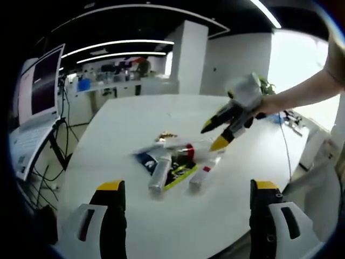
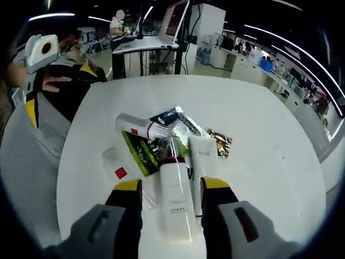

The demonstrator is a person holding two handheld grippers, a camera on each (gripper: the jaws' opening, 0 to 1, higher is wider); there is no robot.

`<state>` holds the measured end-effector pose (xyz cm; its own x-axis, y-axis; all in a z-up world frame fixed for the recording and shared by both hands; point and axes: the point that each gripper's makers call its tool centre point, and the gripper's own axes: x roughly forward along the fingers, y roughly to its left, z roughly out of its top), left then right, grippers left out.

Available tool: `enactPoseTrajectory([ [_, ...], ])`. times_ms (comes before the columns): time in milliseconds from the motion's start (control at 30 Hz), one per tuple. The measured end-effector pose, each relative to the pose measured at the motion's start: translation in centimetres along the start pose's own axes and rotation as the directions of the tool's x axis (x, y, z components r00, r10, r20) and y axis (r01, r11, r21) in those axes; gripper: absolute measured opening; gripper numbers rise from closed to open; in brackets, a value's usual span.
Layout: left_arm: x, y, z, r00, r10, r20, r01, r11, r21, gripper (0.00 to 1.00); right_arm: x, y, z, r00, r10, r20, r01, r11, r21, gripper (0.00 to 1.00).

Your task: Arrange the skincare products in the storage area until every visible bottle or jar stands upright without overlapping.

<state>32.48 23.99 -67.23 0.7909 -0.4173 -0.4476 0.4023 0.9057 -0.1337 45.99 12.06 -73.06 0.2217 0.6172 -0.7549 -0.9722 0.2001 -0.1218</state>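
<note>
A pile of skincare products lies flat in the middle of the round white table. In it are a white bottle with a clear cap and red band, a white tube, another white tube, a small clear tube with a red label and a green-black sachet. My right gripper hovers open over the white bottle, which shows between its jaws; it hangs above the pile as the right gripper. My left gripper is wide open, short of the pile, and is seen as the left gripper.
A gold sachet and a blue sachet lie at the pile's edge. A laptop on a stand with cables stands beside the table. A grey mesh chair is at the table's rim. Desks and a person are far behind.
</note>
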Motion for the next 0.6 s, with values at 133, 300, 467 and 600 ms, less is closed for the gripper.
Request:
enactPoseTrajectory([
  [133,0.1,0.0,-0.1,1.000,-0.001,-0.004,0.001,1.000,0.005,0.94,1.0,0.0,0.0,0.999,0.025,-0.028,-0.025,1.000,-0.018,0.38],
  [300,0.2,0.2,-0.2,1.000,0.008,-0.007,-0.007,1.000,0.008,0.94,2.3,-0.2,-0.4,0.997,0.056,-0.057,-0.057,0.998,-0.010,0.34],
  [467,0.1,0.4,-0.2,1.000,0.016,-0.005,-0.016,1.000,0.002,0.94,3.1,-0.3,-0.9,0.993,0.069,-0.097,-0.069,0.998,0.002,0.33],
  [600,0.2,0.5,-0.3,1.000,0.028,-0.007,-0.028,1.000,0.010,0.94,3.6,-0.4,-1.4,0.988,0.077,-0.135,-0.075,0.997,0.018,0.29],
])
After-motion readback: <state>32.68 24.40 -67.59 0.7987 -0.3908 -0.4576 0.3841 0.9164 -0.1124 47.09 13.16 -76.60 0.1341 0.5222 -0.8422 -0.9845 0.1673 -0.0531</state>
